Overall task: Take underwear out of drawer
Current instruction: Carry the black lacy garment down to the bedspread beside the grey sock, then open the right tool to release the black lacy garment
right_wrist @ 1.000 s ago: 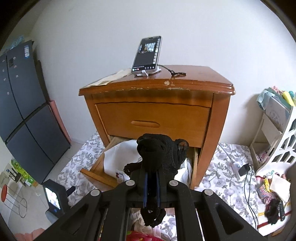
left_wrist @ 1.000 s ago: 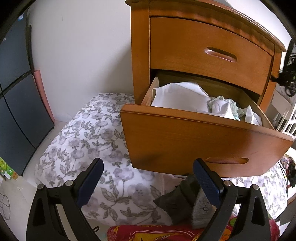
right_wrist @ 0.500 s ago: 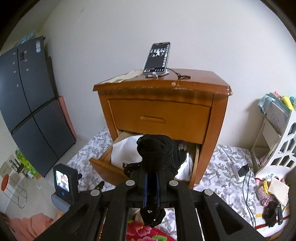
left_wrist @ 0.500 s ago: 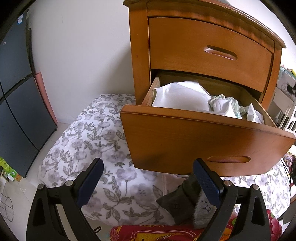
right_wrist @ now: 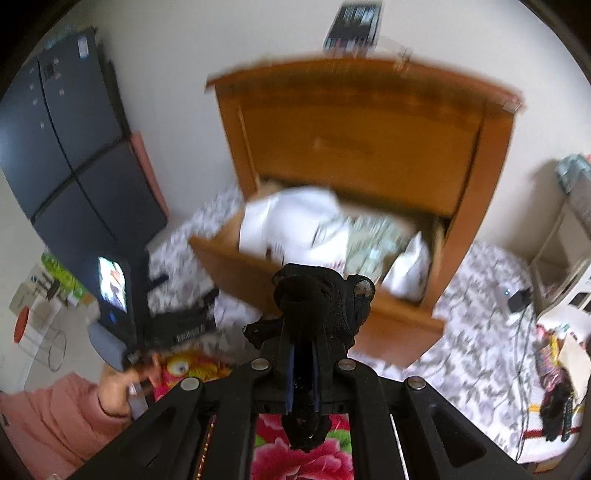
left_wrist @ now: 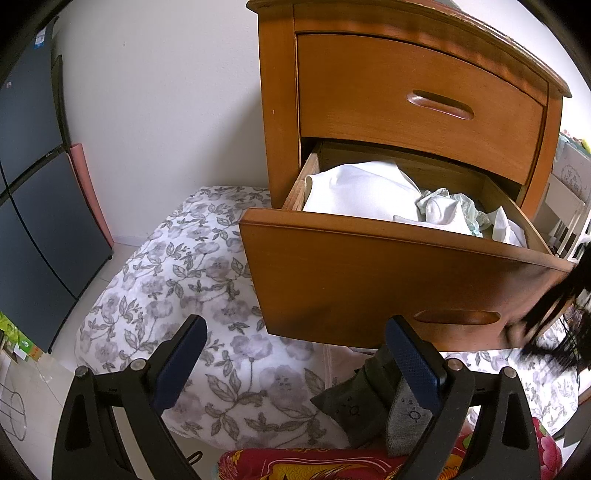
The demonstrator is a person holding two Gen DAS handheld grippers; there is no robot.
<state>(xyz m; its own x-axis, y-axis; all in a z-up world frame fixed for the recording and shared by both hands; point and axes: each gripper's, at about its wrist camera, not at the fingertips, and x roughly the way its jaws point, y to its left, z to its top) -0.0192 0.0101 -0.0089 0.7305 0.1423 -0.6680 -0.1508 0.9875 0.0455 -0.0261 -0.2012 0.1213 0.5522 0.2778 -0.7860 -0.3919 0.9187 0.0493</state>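
The lower drawer (left_wrist: 369,280) of the wooden nightstand (left_wrist: 406,92) stands pulled out. Inside lie a white cloth (left_wrist: 362,188) and pale green underwear (left_wrist: 447,206). My left gripper (left_wrist: 295,325) hangs open just in front of the drawer face, holding nothing. My right gripper (right_wrist: 303,343) is shut on black lace underwear (right_wrist: 317,302), which bunches over its fingertips, in front of the drawer (right_wrist: 399,317) and outside it. The same black underwear (left_wrist: 561,306) shows as a blur at the right edge of the left wrist view.
A floral mat (left_wrist: 184,280) covers the floor, with grey garments (left_wrist: 354,402) and a red flowered cloth (left_wrist: 314,461) near me. A dark cabinet (left_wrist: 33,206) stands at left. A phone (right_wrist: 354,26) sits atop the nightstand; a white shelf (right_wrist: 569,236) stands at right.
My right gripper has dropped lower with the black underwear, and its view tilts down and blurs. The underwear now enters the left view's right edge. The left gripper stays put.
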